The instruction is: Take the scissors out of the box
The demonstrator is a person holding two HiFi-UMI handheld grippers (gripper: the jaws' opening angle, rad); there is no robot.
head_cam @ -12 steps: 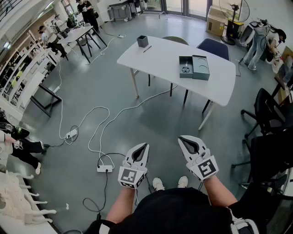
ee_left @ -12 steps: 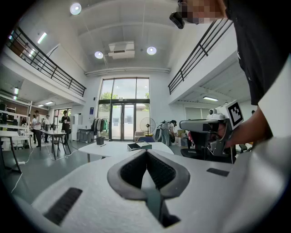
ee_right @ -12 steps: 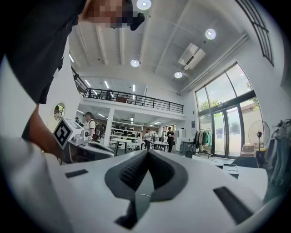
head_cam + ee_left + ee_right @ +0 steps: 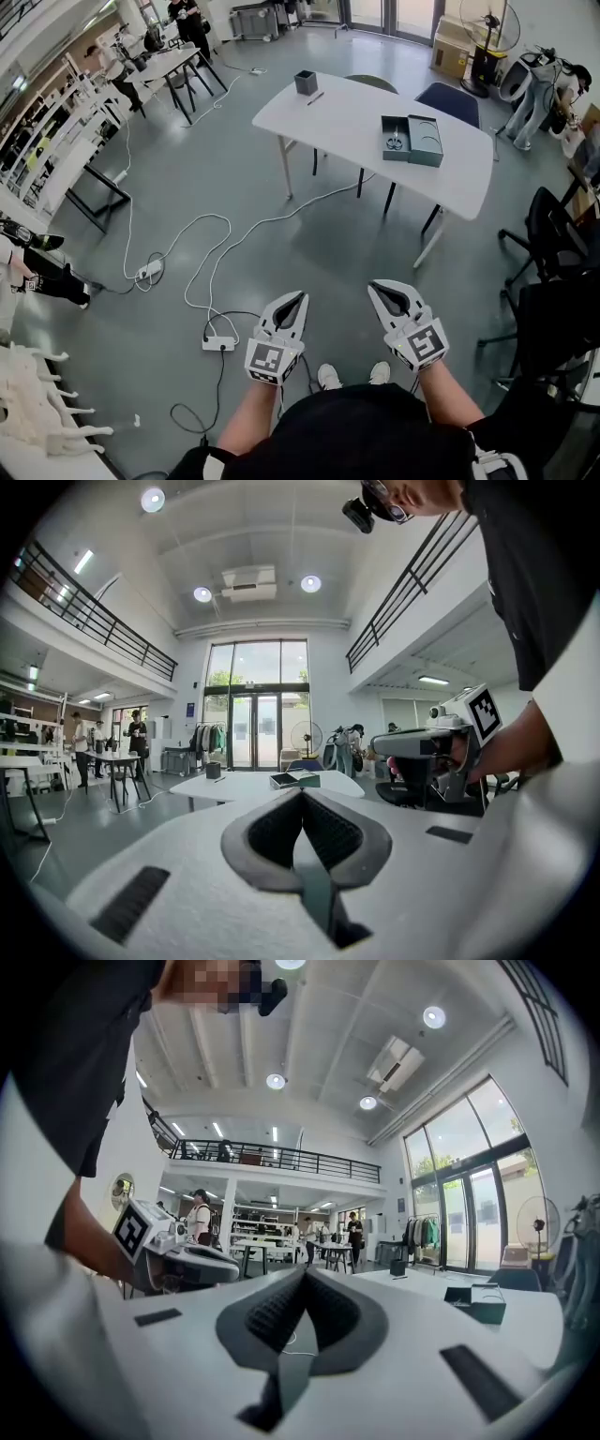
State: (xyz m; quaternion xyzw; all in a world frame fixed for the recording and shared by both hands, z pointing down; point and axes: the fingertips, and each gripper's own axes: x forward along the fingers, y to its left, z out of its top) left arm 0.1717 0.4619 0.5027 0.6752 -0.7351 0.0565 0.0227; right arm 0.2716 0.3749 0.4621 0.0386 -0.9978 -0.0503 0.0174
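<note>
Shifted a little since the earlier frame: bench [image 4: 347, 117] and box [image 4: 413, 141] sat slightly further right and lower in the head view. Both grippers stayed in about the same spot in front of the person.

Left gripper [image 4: 299, 298] and right gripper [image 4: 375, 287] were side by side low in the head view, over the floor [image 4: 281, 234], well apart from the bench. Both pointed toward the bench.

Left gripper view: jaws together at the tips, nothing between them. Right gripper view: same, jaws closed and empty. Each gripper showed at the edge of the other's view.

Scissors [image 4: 395, 142] lay inside the left half of the open box, untouched. Box sat toward the right end of the bench. Contents of the right half were too small to make out.

Dark cup [image 4: 306, 82] stood at the far left end of the bench, with a thin dark stick just beside it. Blue chair [image 4: 448, 97] was behind the bench, near the box.

White cables [image 4: 202, 253] ran across the floor to a power strip [image 4: 218, 343], which lay just left of the left gripper in the head view.
</note>
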